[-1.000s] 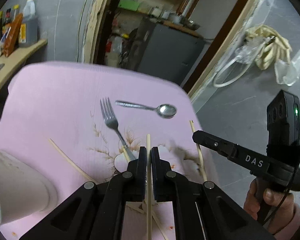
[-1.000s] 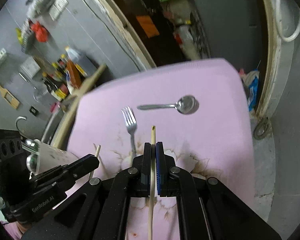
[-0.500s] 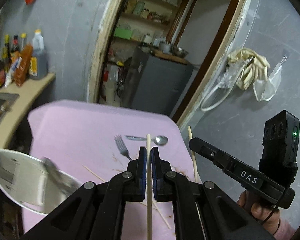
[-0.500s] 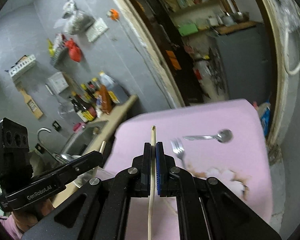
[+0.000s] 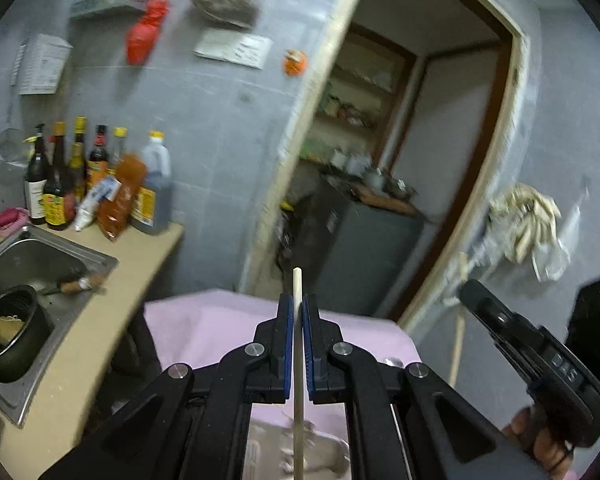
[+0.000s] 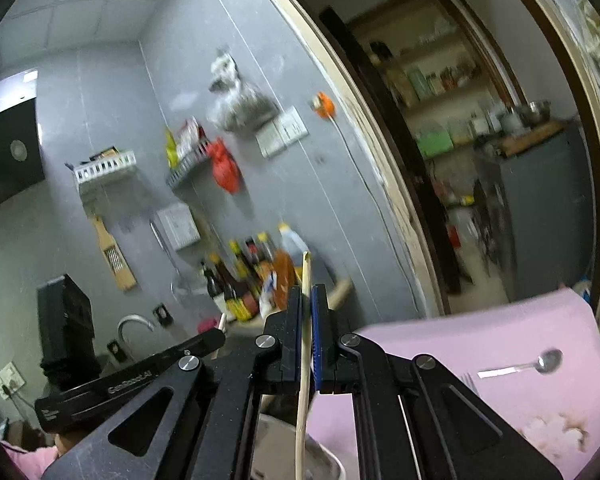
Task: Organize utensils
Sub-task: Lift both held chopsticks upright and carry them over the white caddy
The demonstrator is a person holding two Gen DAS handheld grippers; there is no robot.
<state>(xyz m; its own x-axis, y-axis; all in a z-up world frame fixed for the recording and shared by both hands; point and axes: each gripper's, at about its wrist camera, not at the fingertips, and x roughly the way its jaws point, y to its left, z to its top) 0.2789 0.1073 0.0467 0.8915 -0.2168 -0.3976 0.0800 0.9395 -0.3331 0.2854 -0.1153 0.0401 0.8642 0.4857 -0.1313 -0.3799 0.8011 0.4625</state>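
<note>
My left gripper (image 5: 297, 300) is shut on a pale wooden chopstick (image 5: 297, 280) that pokes out past the blue pads, raised above the pink table (image 5: 204, 320). My right gripper (image 6: 307, 292) is shut on a second chopstick (image 6: 306, 268), also lifted. In the left wrist view the right gripper (image 5: 470, 288) shows at the right with its chopstick (image 5: 458, 340) hanging below. The left gripper (image 6: 216, 336) shows at the left of the right wrist view. A steel spoon (image 6: 540, 362) and a fork (image 6: 470, 380) lie on the pink table (image 6: 500, 332). A white holder's rim (image 6: 328, 460) sits under the right gripper.
A steel sink (image 5: 40, 260) with a black pot (image 5: 8, 332) sits in the wooden counter (image 5: 112, 320) at the left. Sauce bottles (image 5: 80, 176) stand against the grey wall. A doorway (image 5: 380, 200) with a dark cabinet lies beyond the table.
Both grippers have risen and tipped upward with their chopsticks still held. The table, fork and spoon have dropped low in the views, and the wall, sink and bottles have come into sight.
</note>
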